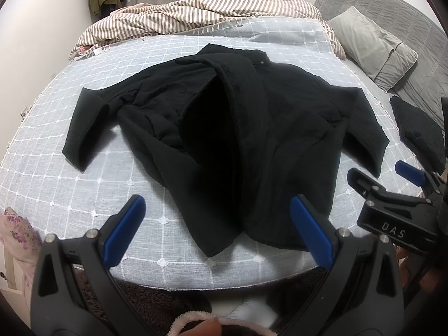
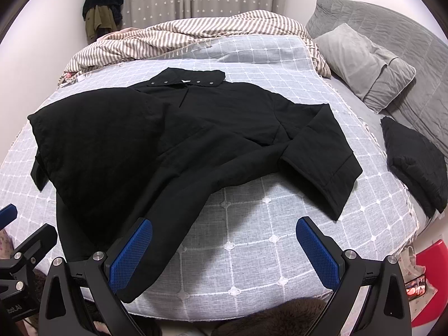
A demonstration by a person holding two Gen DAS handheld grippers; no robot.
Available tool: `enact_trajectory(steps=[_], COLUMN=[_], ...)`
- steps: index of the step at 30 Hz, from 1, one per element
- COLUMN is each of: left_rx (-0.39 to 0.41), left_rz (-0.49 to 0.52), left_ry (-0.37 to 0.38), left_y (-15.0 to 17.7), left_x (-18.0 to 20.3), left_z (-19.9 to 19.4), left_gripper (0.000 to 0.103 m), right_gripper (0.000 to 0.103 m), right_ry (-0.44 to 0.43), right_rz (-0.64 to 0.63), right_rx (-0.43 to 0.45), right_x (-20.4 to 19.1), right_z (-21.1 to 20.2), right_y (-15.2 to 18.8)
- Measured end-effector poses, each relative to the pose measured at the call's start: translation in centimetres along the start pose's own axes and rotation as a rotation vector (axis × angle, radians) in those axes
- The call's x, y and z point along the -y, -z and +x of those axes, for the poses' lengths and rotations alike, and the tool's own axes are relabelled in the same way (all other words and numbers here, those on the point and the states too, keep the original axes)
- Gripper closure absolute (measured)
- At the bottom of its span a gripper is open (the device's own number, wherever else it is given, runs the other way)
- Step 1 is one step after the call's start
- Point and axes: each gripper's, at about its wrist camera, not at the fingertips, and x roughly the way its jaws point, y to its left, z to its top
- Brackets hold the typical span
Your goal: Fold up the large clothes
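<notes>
Two grippers hovering at the near edge of the bed (image 2: 252, 252), the left gripper (image 1: 218, 229) and the right gripper (image 2: 224, 249) both spread wide and gripping nothing. Lying across the checked bedspread, a black jacket (image 1: 252, 128), collar toward the striped blanket (image 1: 212, 11), both sleeves stretched out to the sides, one front panel flapping over the middle. Sitting off to the right, a small black bundle (image 2: 414, 162) beside the grey pillow (image 2: 361, 64).
</notes>
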Motion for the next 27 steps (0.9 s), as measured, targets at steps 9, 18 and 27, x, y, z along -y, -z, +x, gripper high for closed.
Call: enact_trajectory(steps=[9, 18, 27], left_rx=[0.001, -0.004, 0.003], left_rz=[-0.002, -0.008, -0.027], left_ry=[0.0, -0.001, 0.033], left_y=[-0.1, -0.3, -0.8], left_x=[0.1, -0.3, -1.4], left_z=[0.0, 0.5, 0.8], left_gripper=[0.0, 0.0, 0.0], right_gripper=[0.0, 0.0, 0.0], right_ry=[-0.008, -0.014, -0.02], right_rz=[-0.002, -0.002, 0.002], right_rx=[-0.008, -0.021, -0.037], right_x=[0.1, 0.3, 0.7], right_z=[0.5, 1.1, 2.0], right_y=[0.1, 0.0, -0.2])
